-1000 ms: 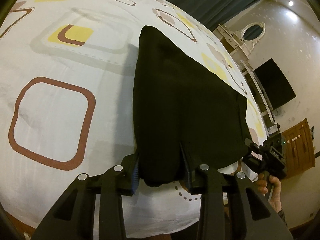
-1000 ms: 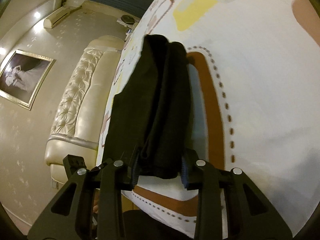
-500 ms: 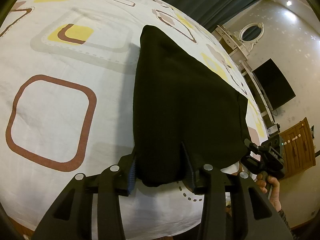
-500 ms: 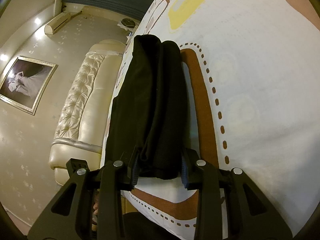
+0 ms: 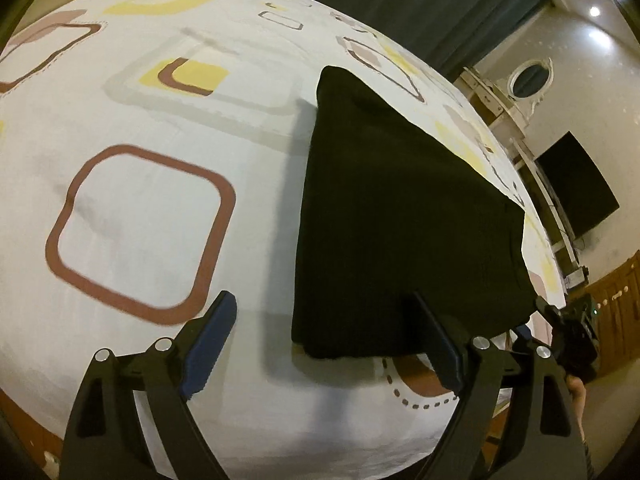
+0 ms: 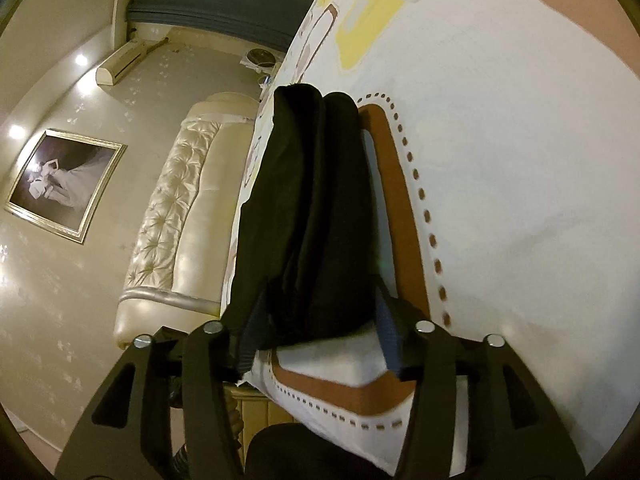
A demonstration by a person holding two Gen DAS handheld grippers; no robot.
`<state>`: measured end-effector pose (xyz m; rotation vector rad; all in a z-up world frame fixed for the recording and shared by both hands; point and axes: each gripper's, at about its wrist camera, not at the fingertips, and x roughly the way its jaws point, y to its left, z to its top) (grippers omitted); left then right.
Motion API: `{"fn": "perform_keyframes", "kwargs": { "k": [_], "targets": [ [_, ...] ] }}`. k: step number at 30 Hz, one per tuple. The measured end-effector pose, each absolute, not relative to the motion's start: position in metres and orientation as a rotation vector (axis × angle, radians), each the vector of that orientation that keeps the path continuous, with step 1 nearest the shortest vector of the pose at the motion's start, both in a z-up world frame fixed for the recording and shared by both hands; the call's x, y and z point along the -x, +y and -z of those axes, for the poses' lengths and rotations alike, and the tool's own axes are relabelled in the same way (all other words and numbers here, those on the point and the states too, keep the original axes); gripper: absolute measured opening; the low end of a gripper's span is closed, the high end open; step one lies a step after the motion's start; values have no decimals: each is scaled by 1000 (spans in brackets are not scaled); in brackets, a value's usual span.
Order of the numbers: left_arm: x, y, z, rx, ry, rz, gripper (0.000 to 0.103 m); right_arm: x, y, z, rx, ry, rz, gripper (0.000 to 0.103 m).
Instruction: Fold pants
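The black pants (image 5: pixel 400 216) lie folded in a thick stack on the patterned bed sheet (image 5: pixel 140 208). My left gripper (image 5: pixel 324 340) is open and empty, its jaws wide apart just short of the stack's near left corner. In the right wrist view the pants (image 6: pixel 312 200) show edge-on as several layers. My right gripper (image 6: pixel 316 320) has its jaws spread around the near end of the stack; the blue pads (image 6: pixel 250 336) stand a little off the cloth. The right gripper also shows at the right edge of the left wrist view (image 5: pixel 572 336).
The bed's near edge (image 5: pixel 280 440) runs just under my left gripper. A padded cream headboard (image 6: pixel 176 216) stands beyond the pants in the right wrist view. A dresser with a dark TV (image 5: pixel 576 184) and a wooden cabinet (image 5: pixel 616 292) stand past the bed's far side.
My left gripper let go of the pants corner, opened wide and drew back a little. My right gripper's jaws spread apart and loosened from the stack's end. The pants now rest on the bed.
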<state>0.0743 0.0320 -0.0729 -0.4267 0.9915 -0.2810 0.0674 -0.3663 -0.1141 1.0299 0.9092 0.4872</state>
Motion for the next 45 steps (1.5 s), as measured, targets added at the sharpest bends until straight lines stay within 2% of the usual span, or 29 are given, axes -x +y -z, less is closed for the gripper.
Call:
{"fn": "perform_keyframes", "kwargs": {
  "k": [4,6,9,17,27,32,45],
  "targets": [
    [-62,31,66,398,984,231,87,-51,-370,105,-1010,905,-475,69],
    [-54,26,59,355,969,200,86,-42,-370,97,-974,915,-444,82],
    [-44,15,49,263,955,162,87,-36,-364,89,-891,950,-365,94],
    [-12,-14,23,-19,871,57,87,-25,-326,69,-553,1010,-216,94],
    [16,-21,3,33,794,85,87,-9,-296,49,-229,935,-66,95],
    [15,-27,9,10,839,58,87,-7,-289,45,-182,896,-54,98],
    [16,-28,3,19,800,51,87,-7,-284,45,-198,892,-47,98]
  ]
}}
